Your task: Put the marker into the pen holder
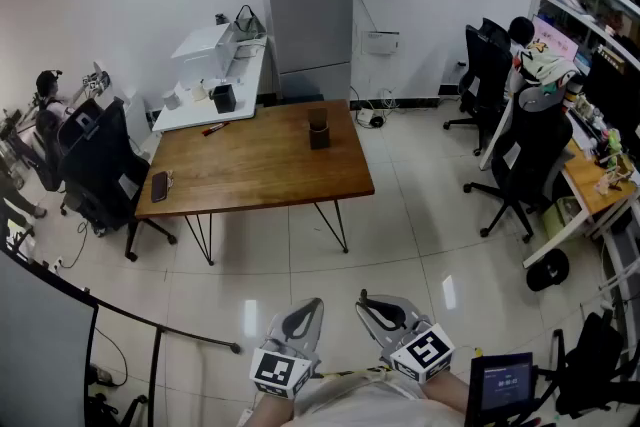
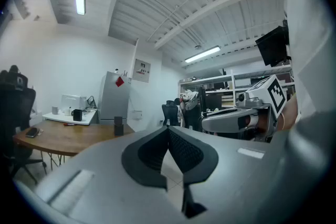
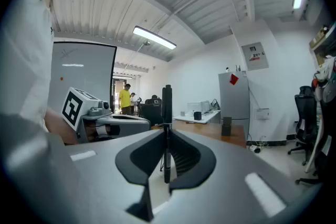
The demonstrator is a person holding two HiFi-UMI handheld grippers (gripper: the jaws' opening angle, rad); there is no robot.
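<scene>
A slim black marker (image 3: 167, 113) stands upright between the jaws of my right gripper (image 3: 167, 135), which is shut on it. My left gripper (image 2: 169, 132) is shut with nothing in it. Both grippers hang side by side low in the head view, left gripper (image 1: 312, 307) and right gripper (image 1: 368, 303), over the tiled floor and well short of the table. The dark pen holder (image 1: 319, 130) stands near the far right of the wooden table (image 1: 250, 170). The same pen holder (image 3: 227, 126) shows ahead in the right gripper view, and the pen holder (image 2: 118, 126) is small in the left gripper view.
A phone (image 1: 159, 186) lies at the table's left edge. Behind it a white desk (image 1: 205, 85) carries boxes and a red pen (image 1: 214, 128). Office chairs (image 1: 100, 165) stand left and chairs (image 1: 525, 165) right. A grey cabinet (image 1: 310, 10) is at the back wall.
</scene>
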